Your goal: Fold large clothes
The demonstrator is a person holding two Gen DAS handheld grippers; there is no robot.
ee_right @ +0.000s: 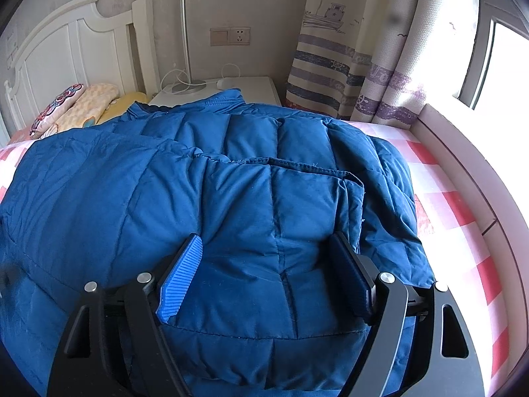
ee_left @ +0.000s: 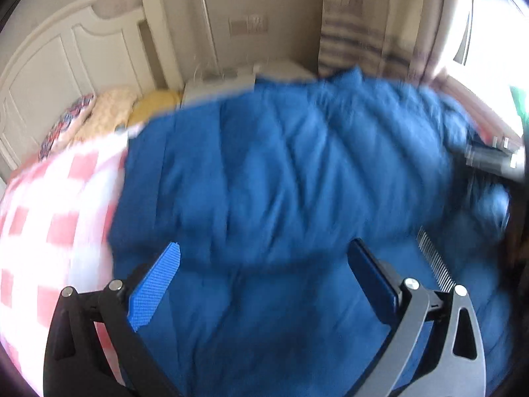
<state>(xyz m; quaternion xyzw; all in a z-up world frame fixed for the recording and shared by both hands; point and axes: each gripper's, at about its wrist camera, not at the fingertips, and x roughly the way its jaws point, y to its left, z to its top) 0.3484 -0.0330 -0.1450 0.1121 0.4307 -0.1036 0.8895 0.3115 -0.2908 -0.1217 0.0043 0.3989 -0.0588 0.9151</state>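
In the left wrist view, blurred, the blue padded jacket (ee_left: 281, 172) filled the middle of the frame on the pink checked bedsheet (ee_left: 49, 218), and the left gripper (ee_left: 264, 274) stood apart above it, holding nothing. In the right wrist view, the jacket (ee_right: 205, 198) lay quilted and folded over itself in the centre; the right gripper (ee_right: 267, 264) stood wide, a puffy fold between its fingers.

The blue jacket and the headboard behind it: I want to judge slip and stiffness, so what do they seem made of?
Blue jacket: looks like smooth woven synthetic shell over puffy fill, matte; stitched quilt channels bulge softly. Headboard: apparently painted wood, cream satin finish; raised panels and a turned post show.
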